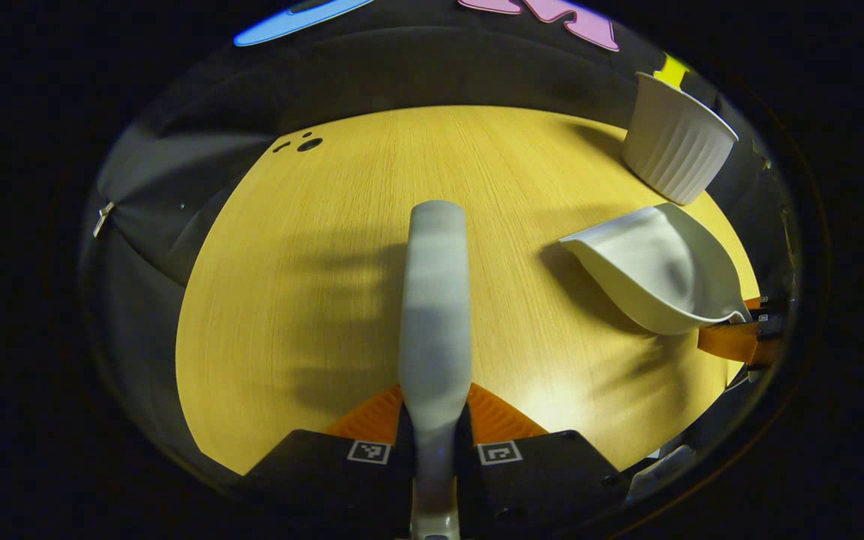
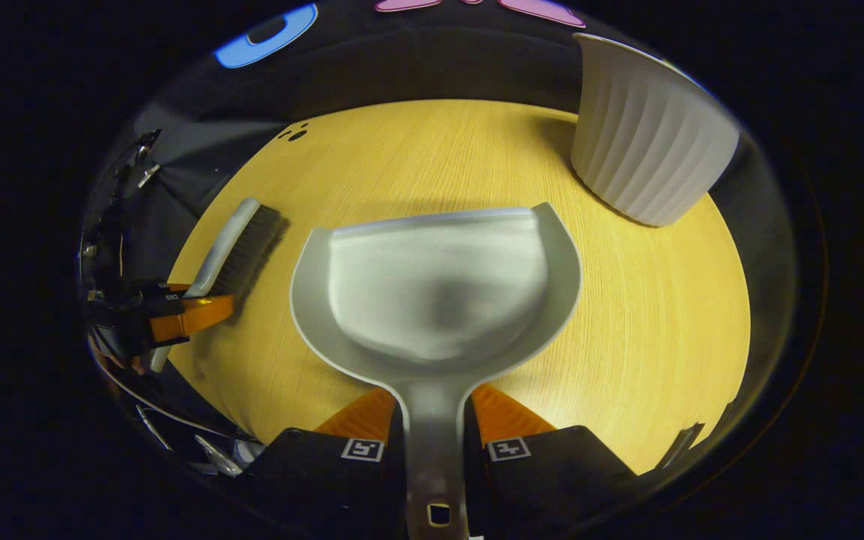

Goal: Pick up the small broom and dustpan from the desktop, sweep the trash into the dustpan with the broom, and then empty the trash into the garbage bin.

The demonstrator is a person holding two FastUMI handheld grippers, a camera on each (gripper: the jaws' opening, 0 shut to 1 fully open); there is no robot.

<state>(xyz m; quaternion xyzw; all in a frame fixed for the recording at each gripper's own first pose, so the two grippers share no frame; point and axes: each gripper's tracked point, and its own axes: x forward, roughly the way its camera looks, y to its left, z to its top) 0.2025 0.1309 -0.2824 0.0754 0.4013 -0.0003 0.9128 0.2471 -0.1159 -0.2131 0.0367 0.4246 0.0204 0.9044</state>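
Left gripper [image 1: 435, 420]: at 6 o'clock in the left gripper view, jaws drawn in tight on the broom handle, one finger pressing each side of it.
Broom [image 1: 435, 300]: its pale back runs from the fingers straight toward 12 o'clock, above the wooden desktop [image 1: 312, 247]; a striped shadow falls on the wood to its left.
Broom from the other side [image 2: 241, 244]: in the right gripper view it lies at about 9 o'clock, dark bristles facing the dustpan, its handle gripped by the left gripper [image 2: 177, 319].
Right gripper [image 2: 436, 427]: at 6 o'clock in the right gripper view, jaws closed on the dustpan handle with a finger against each side.
Dustpan [image 2: 439, 292]: held level-looking in the middle of the right gripper view, open mouth toward 12 o'clock, its tray grey and bare; whether its lip touches the wood, I cannot tell.
Dustpan from the left [image 1: 649, 274]: at 3 o'clock in the left gripper view, well apart from the broom, with the right gripper [image 1: 739, 337] at its handle end near 4 o'clock.
Garbage bin [image 2: 646, 142]: white, ribbed, standing upright at 1 o'clock beyond the dustpan, near the desktop's far edge.
Garbage bin from the left [image 1: 676, 142]: at 2 o'clock, just beyond the dustpan.
Small dark marks [image 1: 301, 144]: at 11 o'clock, on the far edge of the wood.
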